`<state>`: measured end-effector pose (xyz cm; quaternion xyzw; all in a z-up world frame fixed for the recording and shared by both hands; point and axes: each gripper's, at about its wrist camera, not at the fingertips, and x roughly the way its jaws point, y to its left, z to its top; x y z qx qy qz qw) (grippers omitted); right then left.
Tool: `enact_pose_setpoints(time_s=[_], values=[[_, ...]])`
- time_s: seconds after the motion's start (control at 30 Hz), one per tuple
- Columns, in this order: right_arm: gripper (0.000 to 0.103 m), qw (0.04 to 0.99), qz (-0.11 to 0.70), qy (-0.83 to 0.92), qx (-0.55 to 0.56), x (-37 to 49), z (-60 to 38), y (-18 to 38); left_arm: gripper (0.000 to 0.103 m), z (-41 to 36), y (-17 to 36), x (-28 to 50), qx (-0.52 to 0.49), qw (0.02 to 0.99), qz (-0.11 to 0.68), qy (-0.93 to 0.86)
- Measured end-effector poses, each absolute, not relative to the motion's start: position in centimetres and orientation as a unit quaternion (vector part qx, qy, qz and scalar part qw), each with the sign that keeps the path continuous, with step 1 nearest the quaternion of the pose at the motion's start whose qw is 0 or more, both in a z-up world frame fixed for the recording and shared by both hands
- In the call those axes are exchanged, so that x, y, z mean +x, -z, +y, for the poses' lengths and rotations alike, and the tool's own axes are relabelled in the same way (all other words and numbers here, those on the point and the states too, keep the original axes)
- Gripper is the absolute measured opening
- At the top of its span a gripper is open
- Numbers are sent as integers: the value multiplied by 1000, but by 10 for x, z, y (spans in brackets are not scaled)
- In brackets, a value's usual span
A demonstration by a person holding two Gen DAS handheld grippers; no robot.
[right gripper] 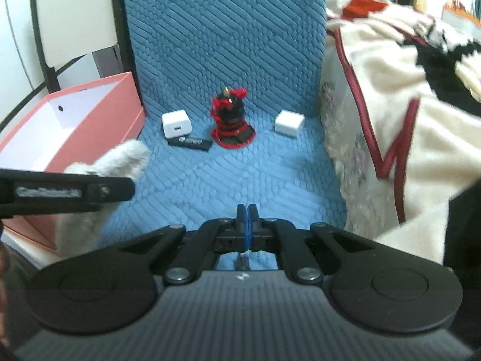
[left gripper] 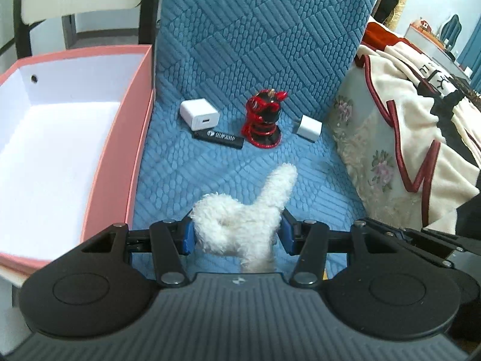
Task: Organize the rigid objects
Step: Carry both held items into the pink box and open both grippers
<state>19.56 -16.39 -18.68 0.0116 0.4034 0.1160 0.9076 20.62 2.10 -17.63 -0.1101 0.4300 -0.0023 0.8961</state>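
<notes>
The left gripper (left gripper: 237, 234) has its blue-padded fingers (left gripper: 187, 238) clenched on a fluffy white plush toy (left gripper: 240, 210), held above the near part of the blue quilted seat cover (left gripper: 240, 60). The right gripper (right gripper: 247, 215) is clenched empty, its fingers pressed together. Farther off on the cover stand a white charger (left gripper: 200, 114), a black stick (left gripper: 219, 138) just in front of it, a red-and-black figurine (left gripper: 264, 120) and a small white cube (left gripper: 308, 128). A pink box (left gripper: 120, 156), white inside, sits at the left; a cream blanket (left gripper: 405, 120) lies right
</notes>
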Motion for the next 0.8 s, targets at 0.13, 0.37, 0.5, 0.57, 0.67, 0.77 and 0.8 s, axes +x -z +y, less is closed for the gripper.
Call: enact_pose_setpoints(time_s=[0.13,0.37,0.5,0.57,0.67,0.77,0.8], values=[[6,899,417,-135,16,188,-164,196,58,29,183,199,-121,890,440,-8],[40,879,455,-142,-10,201,-150,213,58,33,197,201,-127,883,451,-12],[40,858,503,-98,-25,213,-147,232,58,37,206,208,-133,878,460,-13],[39,849,520,-91,-35,216,-145,237,58,39,209,211,-134,876,464,-11],[39,826,555,-97,-31,219,-144,248,58,39,213,215,-135,874,467,-9],[35,825,554,-96,-48,216,-138,251,58,42,216,218,-142,871,470,-10],[22,826,552,-102,-50,215,-136,251,58,43,216,219,-143,871,470,-9]])
